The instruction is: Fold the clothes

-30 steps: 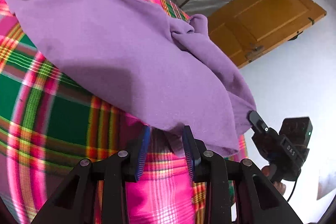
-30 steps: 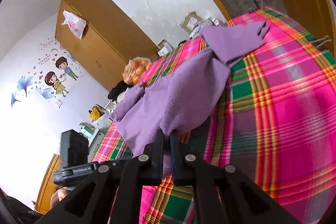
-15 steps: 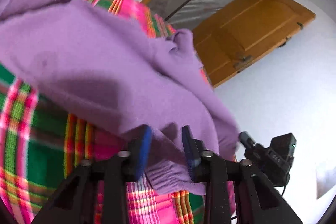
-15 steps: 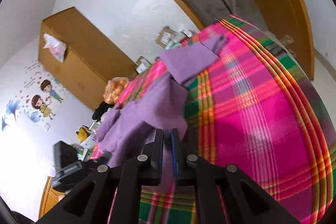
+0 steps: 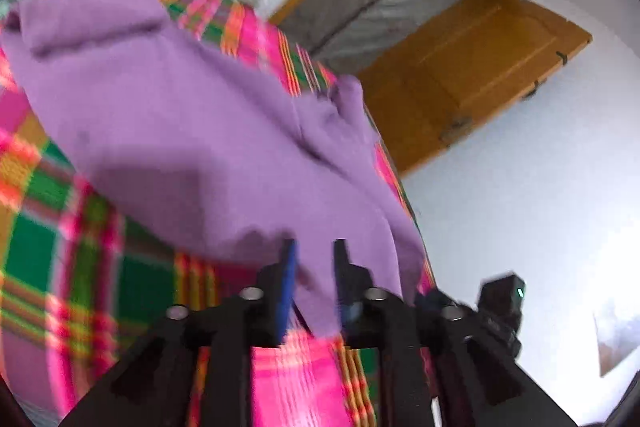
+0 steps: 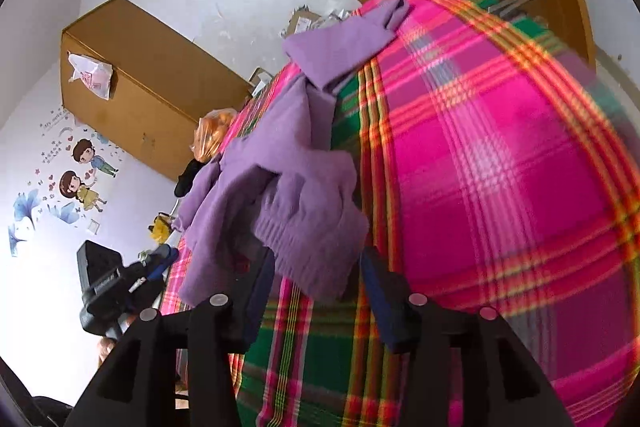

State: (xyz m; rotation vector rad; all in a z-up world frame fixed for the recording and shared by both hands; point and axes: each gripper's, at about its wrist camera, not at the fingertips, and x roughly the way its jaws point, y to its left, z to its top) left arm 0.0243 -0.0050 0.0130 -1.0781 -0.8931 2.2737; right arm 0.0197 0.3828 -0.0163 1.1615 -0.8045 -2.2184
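Observation:
A purple knitted sweater (image 5: 192, 131) lies across a pink and green plaid cloth (image 5: 60, 247). My left gripper (image 5: 314, 259) has its jaws a little apart, with the sweater's lower edge hanging between them; whether it grips the fabric is unclear. In the right wrist view the sweater (image 6: 296, 183) lies bunched, its ribbed hem (image 6: 304, 247) resting just in front of my right gripper (image 6: 320, 267). The right gripper is open wide and holds nothing. The other gripper shows at the left (image 6: 116, 283).
A wooden door (image 5: 480, 67) and arched doorway stand beyond the plaid surface. A wooden wardrobe (image 6: 140, 83), a bag of oranges (image 6: 212, 135) and small boxes (image 6: 304, 21) sit at the far side. The plaid cloth spreads to the right (image 6: 500, 167).
My right gripper has opened and let go of the sweater's hem, which now lies bunched on the cloth. My left gripper has narrowed around the sweater's lower edge and moved further over the sweater.

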